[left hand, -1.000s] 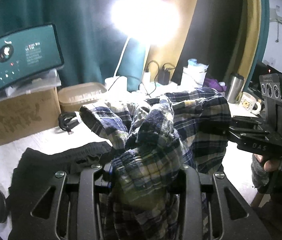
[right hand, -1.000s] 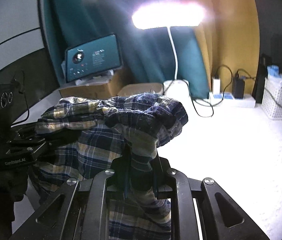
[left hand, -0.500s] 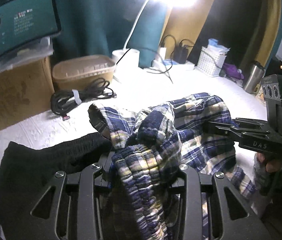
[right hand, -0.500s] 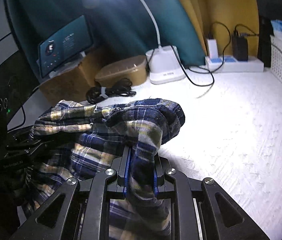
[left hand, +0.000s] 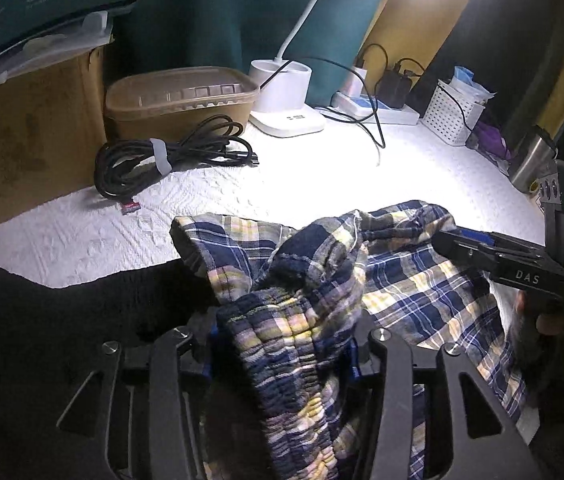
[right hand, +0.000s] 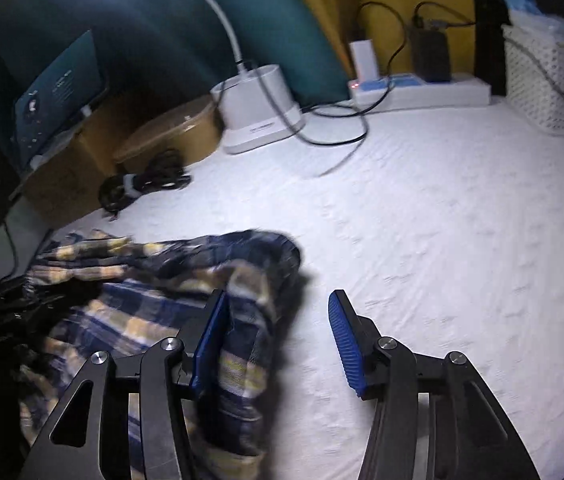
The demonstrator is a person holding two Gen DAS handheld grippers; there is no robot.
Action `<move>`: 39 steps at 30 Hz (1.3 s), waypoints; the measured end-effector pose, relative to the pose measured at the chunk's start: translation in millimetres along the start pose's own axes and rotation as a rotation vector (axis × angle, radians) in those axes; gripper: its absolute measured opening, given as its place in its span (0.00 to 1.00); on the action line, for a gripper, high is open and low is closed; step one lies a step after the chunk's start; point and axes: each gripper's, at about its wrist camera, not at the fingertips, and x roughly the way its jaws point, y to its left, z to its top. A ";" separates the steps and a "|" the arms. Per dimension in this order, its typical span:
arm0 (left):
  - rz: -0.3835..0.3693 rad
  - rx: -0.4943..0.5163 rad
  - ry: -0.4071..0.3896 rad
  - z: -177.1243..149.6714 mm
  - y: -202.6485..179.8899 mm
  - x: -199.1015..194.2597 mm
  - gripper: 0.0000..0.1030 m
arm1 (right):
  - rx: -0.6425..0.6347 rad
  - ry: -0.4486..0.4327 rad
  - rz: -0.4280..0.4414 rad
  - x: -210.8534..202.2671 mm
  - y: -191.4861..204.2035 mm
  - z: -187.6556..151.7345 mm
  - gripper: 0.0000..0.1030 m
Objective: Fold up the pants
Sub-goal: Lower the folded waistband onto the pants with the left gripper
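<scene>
A: State the right gripper.

B: Jaws have just been opening and stand wide. The blue pads are well apart. The pants hang against the left pad only; the right pad is clear of the cloth, so nothing is clamped.

A: State the left gripper.

B: Jaws have just been opening, to a middling gap. The gathered waistband of the pants fills that gap. Cannot tell whether the pads press on it, as the cloth hides them.

A: Location of the pants?

B: Bunched on the white cover, near its front edge, with one end draped up through the left gripper. A black garment lies just beside them, touching.

A: Other items?

B: At the back: a coiled cable, a brown tub, a lamp base.
</scene>
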 end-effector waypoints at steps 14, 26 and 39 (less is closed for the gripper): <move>0.012 0.001 -0.061 11.9 -1.0 -30.8 0.52 | -0.057 -0.024 -0.116 -11.0 -1.8 4.1 0.51; 0.061 -0.013 0.004 9.5 14.9 -1.6 0.56 | -0.049 -0.002 -0.132 -4.0 -8.6 2.5 0.51; 0.028 0.010 -0.132 9.8 3.0 -55.3 0.56 | -0.035 -0.058 -0.132 -27.6 0.6 4.2 0.53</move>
